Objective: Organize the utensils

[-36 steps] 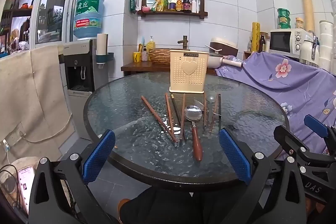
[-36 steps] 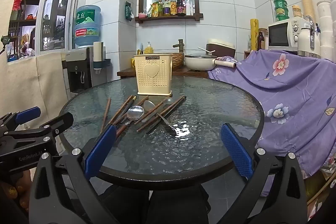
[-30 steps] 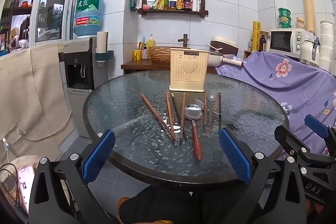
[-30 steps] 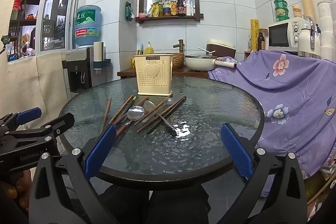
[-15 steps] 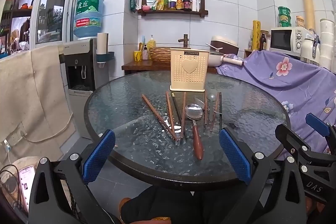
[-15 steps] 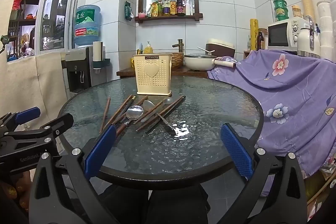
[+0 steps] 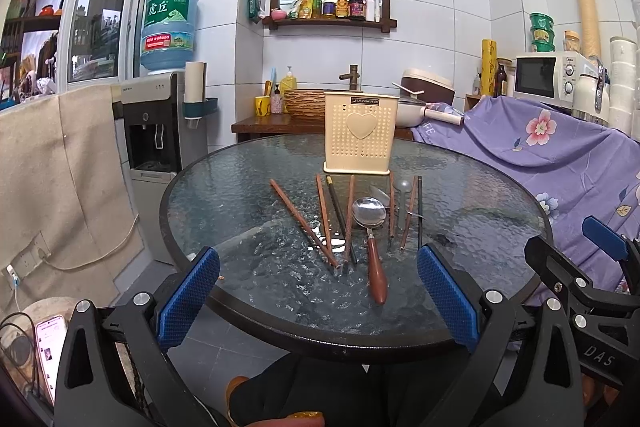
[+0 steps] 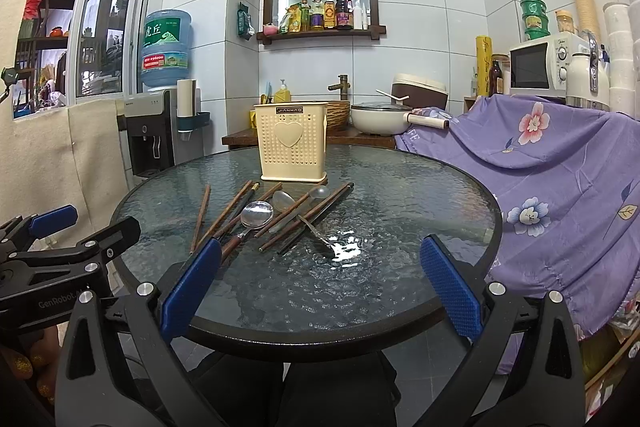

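Observation:
A cream perforated utensil holder (image 7: 357, 133) (image 8: 293, 146) stands upright at the far side of the round glass table (image 7: 240, 187) (image 8: 420, 195). In front of it lie several brown chopsticks (image 7: 302, 221) (image 8: 200, 217), a metal spoon with a wooden handle (image 7: 370, 213) (image 8: 256, 215) and smaller spoons (image 8: 320, 191). My left gripper (image 7: 318, 301) is open and empty at the table's near edge. My right gripper (image 8: 320, 287) is open and empty at the near edge, to the right of the left one.
A purple flowered cloth (image 8: 560, 179) covers furniture right of the table. A water dispenser (image 7: 156, 131) stands at the left. A counter with a basket and a pan (image 8: 380, 121) is behind the table. A microwave (image 8: 536, 65) sits at the right.

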`<state>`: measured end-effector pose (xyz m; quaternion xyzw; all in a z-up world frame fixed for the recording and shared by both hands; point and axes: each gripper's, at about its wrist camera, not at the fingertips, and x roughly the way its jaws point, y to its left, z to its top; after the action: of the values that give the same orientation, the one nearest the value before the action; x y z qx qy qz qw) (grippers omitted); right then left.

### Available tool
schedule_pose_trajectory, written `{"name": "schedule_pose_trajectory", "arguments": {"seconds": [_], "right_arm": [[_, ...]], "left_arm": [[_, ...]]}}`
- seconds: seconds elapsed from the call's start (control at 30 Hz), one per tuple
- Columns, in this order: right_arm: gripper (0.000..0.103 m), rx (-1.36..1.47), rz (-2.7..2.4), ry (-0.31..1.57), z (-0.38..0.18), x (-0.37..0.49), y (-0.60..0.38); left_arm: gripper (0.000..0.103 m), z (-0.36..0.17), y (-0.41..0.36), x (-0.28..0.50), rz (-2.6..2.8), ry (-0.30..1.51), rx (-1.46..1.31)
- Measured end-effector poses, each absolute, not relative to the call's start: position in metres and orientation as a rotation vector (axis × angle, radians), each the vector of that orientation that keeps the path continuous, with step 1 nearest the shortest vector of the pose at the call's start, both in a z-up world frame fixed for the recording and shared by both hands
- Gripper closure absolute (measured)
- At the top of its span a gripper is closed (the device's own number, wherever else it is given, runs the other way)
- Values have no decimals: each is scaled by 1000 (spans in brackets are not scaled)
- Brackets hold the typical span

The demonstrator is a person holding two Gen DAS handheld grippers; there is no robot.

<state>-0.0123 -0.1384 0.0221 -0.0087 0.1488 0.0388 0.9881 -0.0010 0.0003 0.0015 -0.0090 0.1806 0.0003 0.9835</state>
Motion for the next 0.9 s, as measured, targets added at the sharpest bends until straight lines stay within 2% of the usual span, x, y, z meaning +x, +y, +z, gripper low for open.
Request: {"name": "schedule_pose_trajectory", "arguments": {"seconds": [0.9], "right_arm": [[5, -18, 77, 299, 20, -12, -137]], "left_arm": [[6, 0, 2, 0, 1, 368, -24]]}}
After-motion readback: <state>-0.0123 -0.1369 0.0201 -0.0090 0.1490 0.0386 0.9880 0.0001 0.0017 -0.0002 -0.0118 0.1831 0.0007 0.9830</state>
